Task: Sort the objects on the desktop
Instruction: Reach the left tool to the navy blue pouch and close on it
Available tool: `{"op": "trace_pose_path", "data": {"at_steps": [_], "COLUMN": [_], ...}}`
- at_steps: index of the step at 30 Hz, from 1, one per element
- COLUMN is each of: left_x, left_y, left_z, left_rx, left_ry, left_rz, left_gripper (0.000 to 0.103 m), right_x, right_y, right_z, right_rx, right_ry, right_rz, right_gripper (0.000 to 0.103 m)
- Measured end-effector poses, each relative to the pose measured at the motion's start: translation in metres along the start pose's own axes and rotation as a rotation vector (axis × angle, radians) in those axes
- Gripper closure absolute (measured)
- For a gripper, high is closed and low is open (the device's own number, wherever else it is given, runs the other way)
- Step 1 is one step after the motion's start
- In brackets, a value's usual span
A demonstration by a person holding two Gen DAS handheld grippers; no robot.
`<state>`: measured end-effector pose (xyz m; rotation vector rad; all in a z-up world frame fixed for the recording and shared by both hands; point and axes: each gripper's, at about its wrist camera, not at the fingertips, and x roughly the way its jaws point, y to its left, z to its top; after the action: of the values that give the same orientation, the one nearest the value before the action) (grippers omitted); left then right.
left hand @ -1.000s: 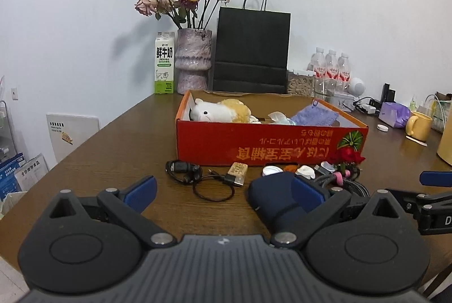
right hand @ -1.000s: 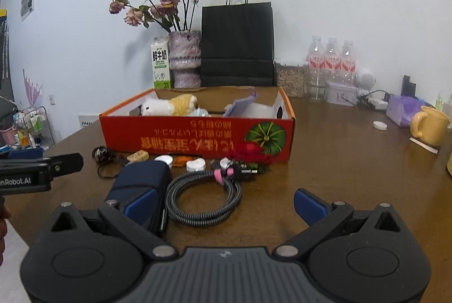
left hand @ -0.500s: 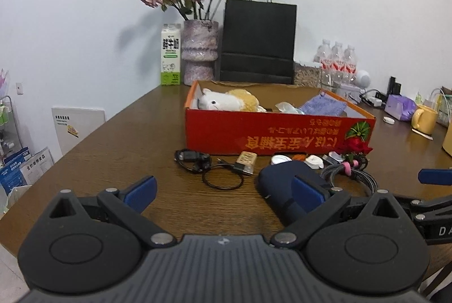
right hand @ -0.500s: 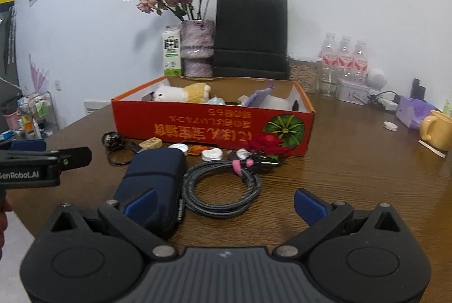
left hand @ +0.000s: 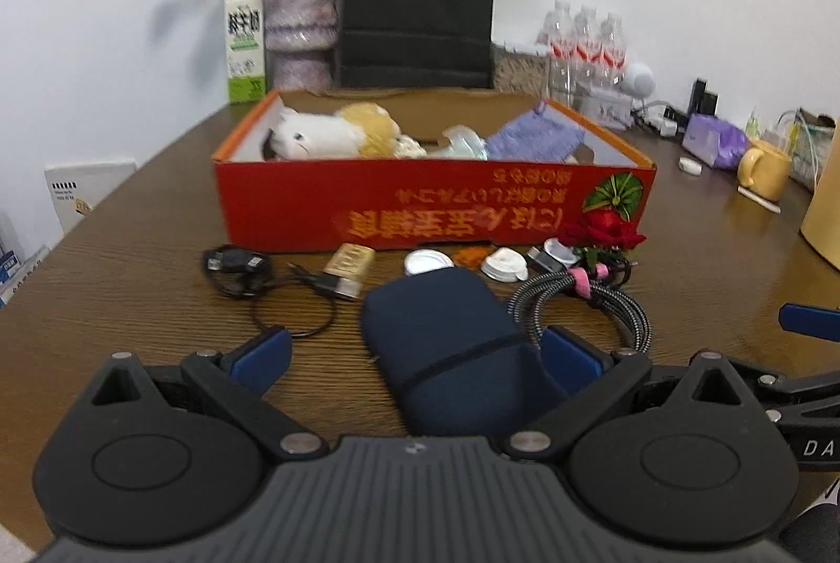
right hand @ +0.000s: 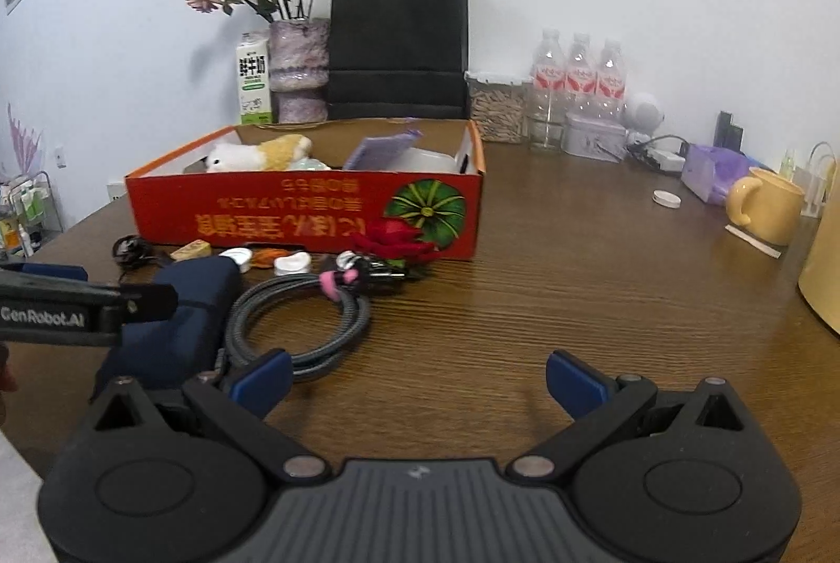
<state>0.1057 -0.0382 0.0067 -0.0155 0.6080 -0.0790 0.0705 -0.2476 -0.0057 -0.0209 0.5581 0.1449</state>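
Observation:
A dark blue pouch (left hand: 446, 332) lies on the wooden table in front of a red cardboard box (left hand: 420, 206). My left gripper (left hand: 415, 356) is open, its fingers on either side of the pouch's near end. A coiled braided cable (left hand: 588, 300) lies right of the pouch. Beside it are a red rose (left hand: 604, 232), white caps (left hand: 504, 264), a gold block (left hand: 349, 261) and a thin black cable (left hand: 273, 287). My right gripper (right hand: 417, 376) is open and empty over bare table, with the braided cable (right hand: 299, 316) and pouch (right hand: 178, 327) to its left. The box (right hand: 315, 211) holds a plush toy (right hand: 257, 153).
A black paper bag (left hand: 417, 1), a vase of dried roses (left hand: 299, 28), a milk carton (left hand: 244, 43) and water bottles (left hand: 583, 43) stand behind the box. A yellow mug (right hand: 764, 206), a purple pack (right hand: 716, 172) and a white lid (right hand: 667, 199) are at the right.
My left gripper has moved forward and down, so the pouch now sits between its open fingers. My right gripper has moved closer to the table and the braided cable.

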Motion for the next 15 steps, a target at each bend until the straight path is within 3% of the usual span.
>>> {"op": "trace_pose_path", "data": {"at_steps": [7, 15], "left_x": [0.020, 0.023], "left_y": [-0.013, -0.014], "left_z": [0.003, 0.006], "left_rx": [-0.007, 0.042], "left_ry": [0.073, 0.100], "left_rz": [0.033, 0.008], "left_gripper": [0.001, 0.020], "right_x": [0.020, 0.031], "right_y": [-0.014, -0.023], "right_z": [0.006, 0.010], "right_rx": [0.022, 0.044], "right_ry": [0.017, 0.018], "right_rz": [0.032, 0.083], "right_gripper": [0.000, 0.000]}}
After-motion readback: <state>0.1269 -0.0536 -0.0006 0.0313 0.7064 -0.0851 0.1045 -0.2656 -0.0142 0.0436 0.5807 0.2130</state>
